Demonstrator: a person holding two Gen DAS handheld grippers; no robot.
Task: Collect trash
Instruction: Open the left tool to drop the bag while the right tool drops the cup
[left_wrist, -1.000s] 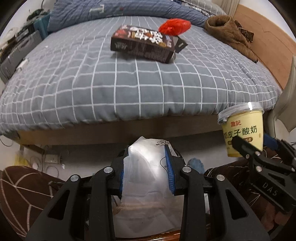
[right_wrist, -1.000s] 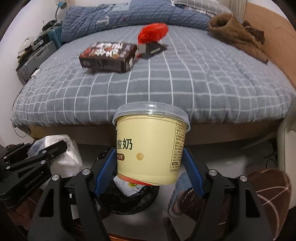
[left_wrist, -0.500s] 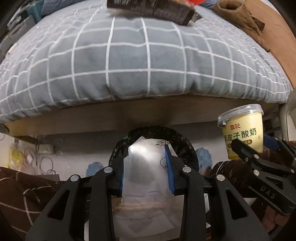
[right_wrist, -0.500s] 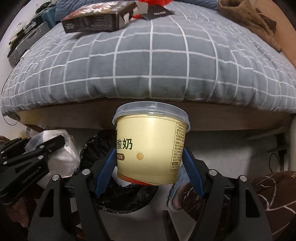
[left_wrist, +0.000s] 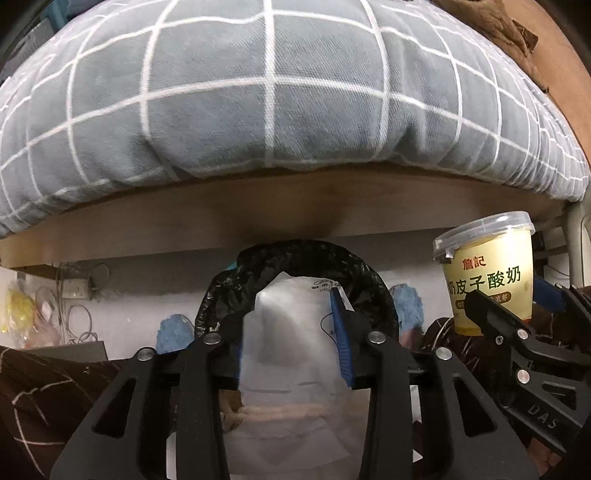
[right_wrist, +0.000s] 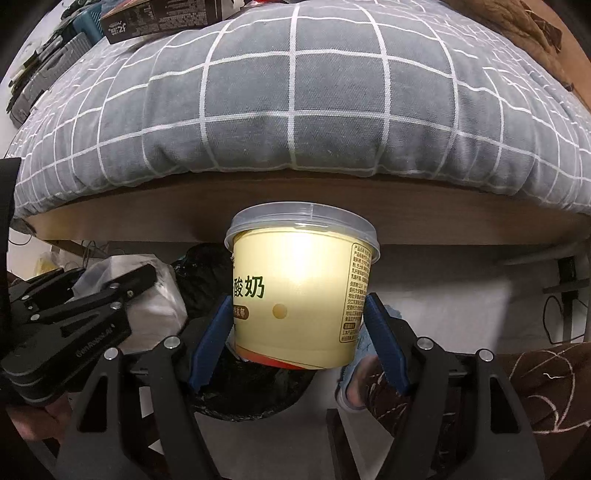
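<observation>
Left wrist view shows the left gripper (left_wrist: 291, 347) clamped on a white bag (left_wrist: 295, 369), its blue pads pressed into the crumpled plastic, with the black-lined bin (left_wrist: 295, 269) now directly behind and below the bag. A second ago the same view looked across the top of the bed (left_wrist: 258, 92), with a box and a red wrapper lying on it; now only the quilt's front edge and the wooden frame fill the upper half, and the bin's rim has come up into sight — both grippers have dropped from bed height down toward the floor.

From the right wrist, the right gripper (right_wrist: 295, 332) is closed on a yellow cup (right_wrist: 303, 295), lid on and upright, the pads bearing on its lower sides. The bin (right_wrist: 251, 387) sits just under and slightly left of the cup, and the left gripper (right_wrist: 74, 314) with its bag (right_wrist: 155, 306) hangs beside it on the left. The cup (left_wrist: 487, 273) in the right gripper (left_wrist: 517, 325) also shows at the right edge of the left view, near the bin but off to its side.

By my reading, both pieces of trash are carried and almost over the opening — the bag looks better lined up than the cup. Release is the likely next step; the box (right_wrist: 155, 18) at the top edge is still on the bed, so collection is not finished
</observation>
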